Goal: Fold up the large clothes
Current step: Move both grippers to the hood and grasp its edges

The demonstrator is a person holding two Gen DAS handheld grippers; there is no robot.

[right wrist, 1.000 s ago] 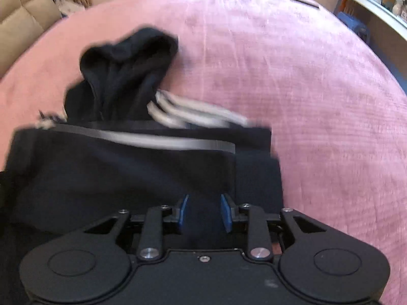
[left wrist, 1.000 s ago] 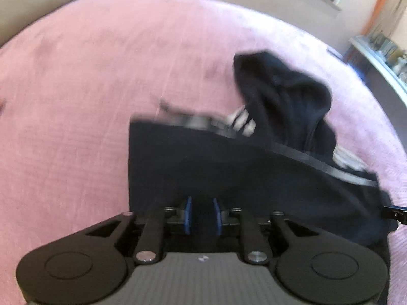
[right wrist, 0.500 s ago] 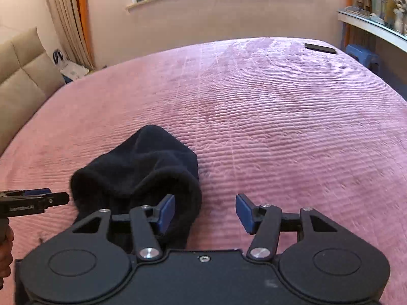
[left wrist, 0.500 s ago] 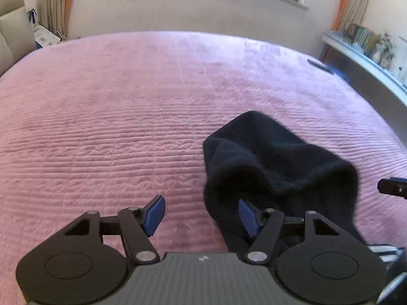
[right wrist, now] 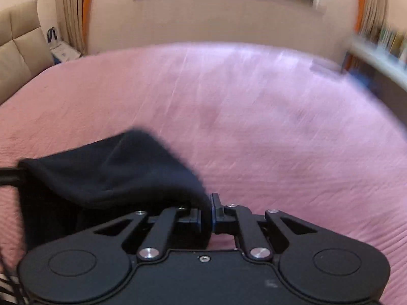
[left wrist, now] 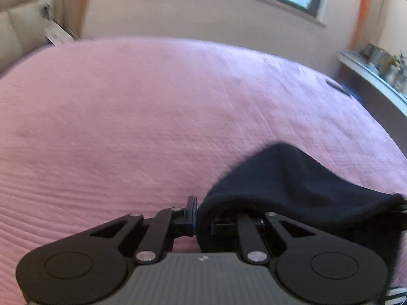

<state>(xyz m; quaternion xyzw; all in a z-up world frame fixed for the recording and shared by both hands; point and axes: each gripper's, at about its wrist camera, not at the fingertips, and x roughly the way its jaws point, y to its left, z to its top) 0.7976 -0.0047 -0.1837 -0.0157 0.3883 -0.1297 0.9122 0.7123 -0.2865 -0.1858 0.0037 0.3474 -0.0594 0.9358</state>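
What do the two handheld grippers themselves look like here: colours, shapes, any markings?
Left gripper: black linkage arms with silver pivot screws, two round black housings, blue finger pads, grey carbon-weave plate bearing a small white mark. Right gripper: same build, plain black plate. No sleeves visible.

Dark garment (left wrist: 292, 178): soft, matt knit cloth, fleecy nap, slightly fuzzy at the edges; lower right in left wrist view, lower left in right wrist view (right wrist: 114, 172).
Bedspread (left wrist: 127, 114): pink cloth, matt, fine ribbed quilted texture.
Left gripper (left wrist: 202, 218): matt black plastic links, bright polished metal pivot pins, grey woven-look body panel.
Right gripper (right wrist: 206, 216): the same matt black plastic, metal pins.
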